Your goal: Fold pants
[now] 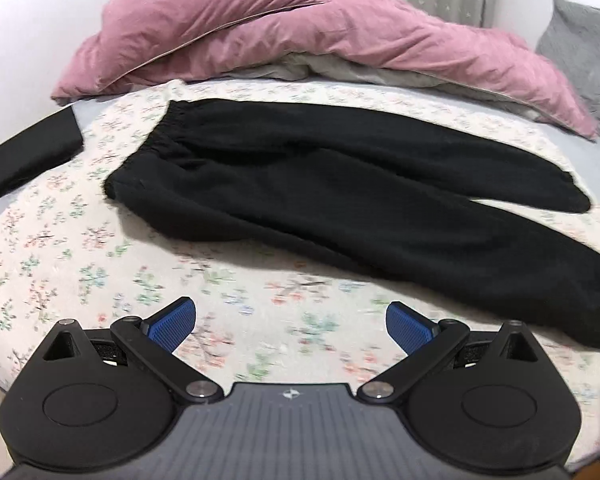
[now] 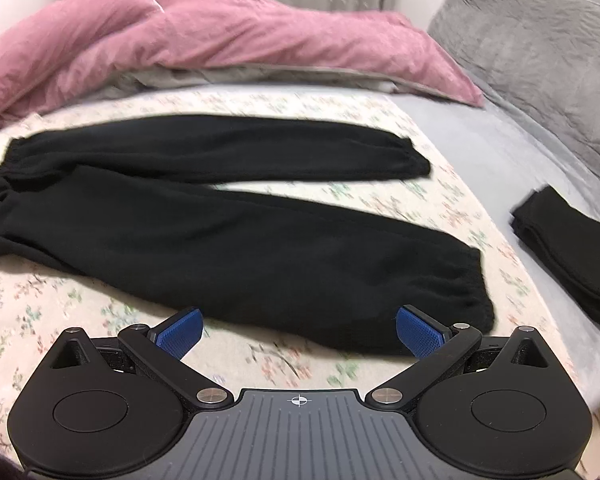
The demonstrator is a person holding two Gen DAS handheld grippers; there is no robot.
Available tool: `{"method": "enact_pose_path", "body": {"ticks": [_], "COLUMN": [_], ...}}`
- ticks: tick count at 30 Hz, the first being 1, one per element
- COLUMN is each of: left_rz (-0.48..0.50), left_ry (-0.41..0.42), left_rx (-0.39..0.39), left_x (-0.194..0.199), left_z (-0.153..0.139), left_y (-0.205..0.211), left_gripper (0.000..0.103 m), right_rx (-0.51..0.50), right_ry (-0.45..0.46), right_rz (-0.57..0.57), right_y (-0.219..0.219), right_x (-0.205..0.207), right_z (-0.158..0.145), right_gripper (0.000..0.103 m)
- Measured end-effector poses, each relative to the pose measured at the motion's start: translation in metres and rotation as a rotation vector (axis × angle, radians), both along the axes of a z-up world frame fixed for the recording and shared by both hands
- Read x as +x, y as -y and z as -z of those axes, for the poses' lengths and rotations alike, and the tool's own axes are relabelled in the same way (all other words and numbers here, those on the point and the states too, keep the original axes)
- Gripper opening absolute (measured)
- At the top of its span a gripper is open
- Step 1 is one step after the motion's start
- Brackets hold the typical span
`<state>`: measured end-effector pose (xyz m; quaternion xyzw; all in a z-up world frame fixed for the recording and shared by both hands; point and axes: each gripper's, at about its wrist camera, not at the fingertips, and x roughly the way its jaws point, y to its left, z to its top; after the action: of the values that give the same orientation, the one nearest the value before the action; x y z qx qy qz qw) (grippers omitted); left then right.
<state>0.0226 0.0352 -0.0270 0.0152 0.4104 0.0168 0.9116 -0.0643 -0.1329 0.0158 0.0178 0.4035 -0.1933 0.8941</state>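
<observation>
Black pants [image 1: 320, 188] lie flat on the floral bed sheet [image 1: 60, 248], waistband to the left, two legs spread apart toward the right. In the right wrist view the pants [image 2: 204, 240] show both cuffs, the near cuff just beyond the fingers. My left gripper [image 1: 291, 326] is open and empty, over the sheet in front of the near leg. My right gripper [image 2: 299, 332] is open and empty, its blue fingertips [image 2: 418, 330] at the near leg's cuff edge.
A pink duvet [image 1: 260, 28] is heaped along the back of the bed. A grey pillow [image 2: 540, 48] lies at the right. A folded black garment [image 2: 572, 260] lies on the grey sheet at right; another dark item [image 1: 28, 156] lies at far left.
</observation>
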Motion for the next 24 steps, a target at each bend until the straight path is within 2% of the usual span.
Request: {"method": "enact_pose_path", "body": {"ticks": [2,6,9,14,15,17,19,21,23,24], "left_rz": [-0.028,-0.038,-0.085,-0.196,-0.202,-0.218,-0.237,-0.269,-0.292,-0.301], "left_ry": [-0.008,-0.048,-0.064,-0.051,-0.042,-0.022,-0.004,-0.007,-0.001,0.001], "left_rx": [0.009,-0.03,-0.062,-0.211,-0.243,-0.31,-0.39,-0.462,-0.515,-0.527], "left_x": [0.009,0.033,0.052,0.09,0.097,0.11,0.12,0.128,0.133,0.136], "left_z": [0.005,0.015,0.025,0.035,0.036,0.038,0.042,0.047,0.05,0.052], "left_y": [-0.012,-0.04,-0.064,-0.122,-0.131,-0.15,-0.164,-0.176,-0.185,-0.188], "left_gripper": [0.103,0.103,0.103,0.103,0.102,0.095,0.085,0.076,0.068,0.06], "right_rx": [-0.012,-0.01,-0.023,0.01,0.0,-0.052,-0.096,-0.108,-0.121,-0.13], "right_ry": [0.012,-0.004,-0.051,-0.053,-0.055,-0.055,-0.048,-0.049,-0.062,-0.068], "right_rz": [-0.022,-0.059,-0.132,-0.251,-0.276,-0.333,-0.403,-0.463,-0.504,-0.51], "right_y": [-0.001,-0.003,-0.011,-0.021,-0.024,-0.034,-0.045,-0.054,-0.062,-0.063], "right_x": [0.004,0.016,0.027,0.038,0.04,0.041,0.041,0.041,0.041,0.041], "right_z": [0.006,0.018,0.026,0.042,0.046,0.052,0.057,0.06,0.065,0.066], "right_gripper": [0.103,0.103,0.103,0.101,0.098,0.093,0.086,0.079,0.077,0.076]}}
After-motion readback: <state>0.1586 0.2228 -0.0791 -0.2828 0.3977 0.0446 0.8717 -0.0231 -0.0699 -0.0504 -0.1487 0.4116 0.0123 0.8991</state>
